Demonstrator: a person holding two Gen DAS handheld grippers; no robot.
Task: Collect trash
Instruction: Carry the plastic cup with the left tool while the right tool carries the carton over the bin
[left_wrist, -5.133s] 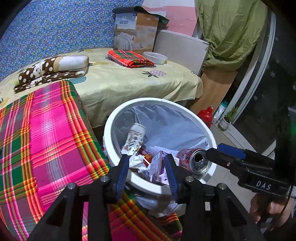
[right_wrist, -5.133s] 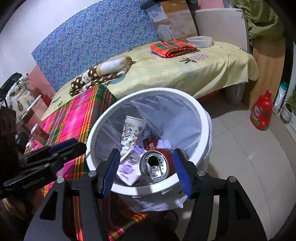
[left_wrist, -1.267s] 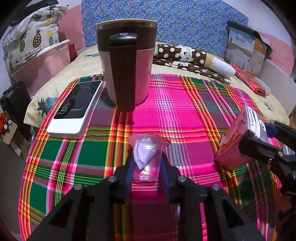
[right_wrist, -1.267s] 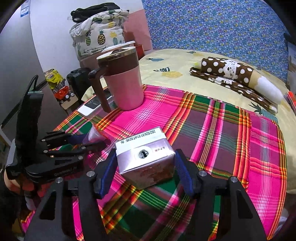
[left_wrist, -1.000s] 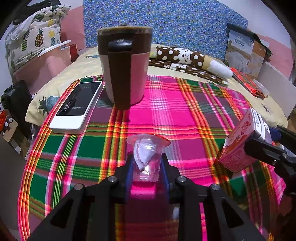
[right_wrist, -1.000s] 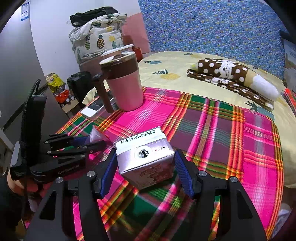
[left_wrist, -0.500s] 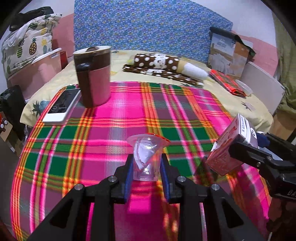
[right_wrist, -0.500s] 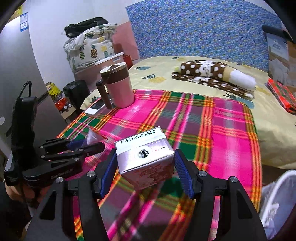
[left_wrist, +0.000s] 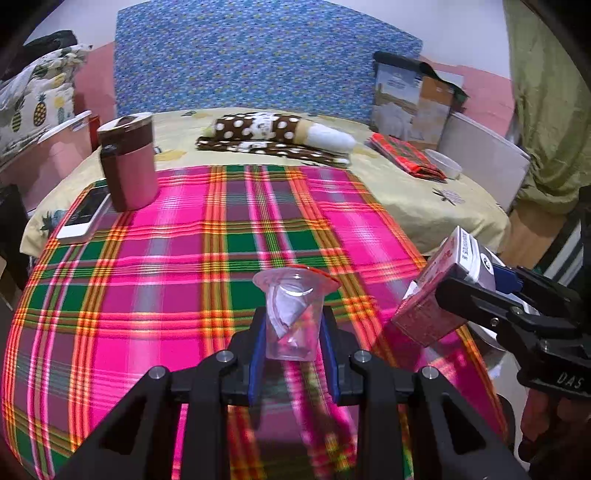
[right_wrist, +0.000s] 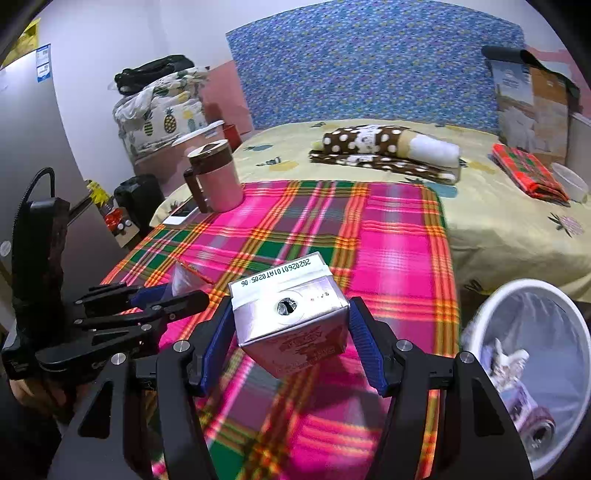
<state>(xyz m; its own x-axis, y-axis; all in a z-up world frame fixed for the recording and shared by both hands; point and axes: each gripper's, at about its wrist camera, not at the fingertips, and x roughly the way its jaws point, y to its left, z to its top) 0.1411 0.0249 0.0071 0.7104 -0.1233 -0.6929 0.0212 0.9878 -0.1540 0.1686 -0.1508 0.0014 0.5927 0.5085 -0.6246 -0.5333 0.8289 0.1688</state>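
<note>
While both loads ride clear above the plaid-covered table, no contact with cloth. Left gripper pinching a clear plastic cup low on its wall, mouth up, peeled red-edged lid and crumpled scrap inside; narrow jaws, pads pressed on both sides. Upright hold probably meant to keep the scrap from tipping out. Right gripper clamped on a drink carton, jaws set wide across its flanks, silver top with punched straw hole facing the camera, carton tilted. Wide stance dictated by the carton's breadth, not slack: pads flush on both faces.

White bin with clear liner standing off the table's right edge, below cloth level, already holding a can and wrappers. Both items hanging over the near right part of the cloth, carton nearer that edge. Judged step: carry toward the bin, drop not yet begun.

Left standing at the far left corner: pink-and-brown mug and phone just beside it, not trash by the look. Bed with folded linens beyond the far edge.
</note>
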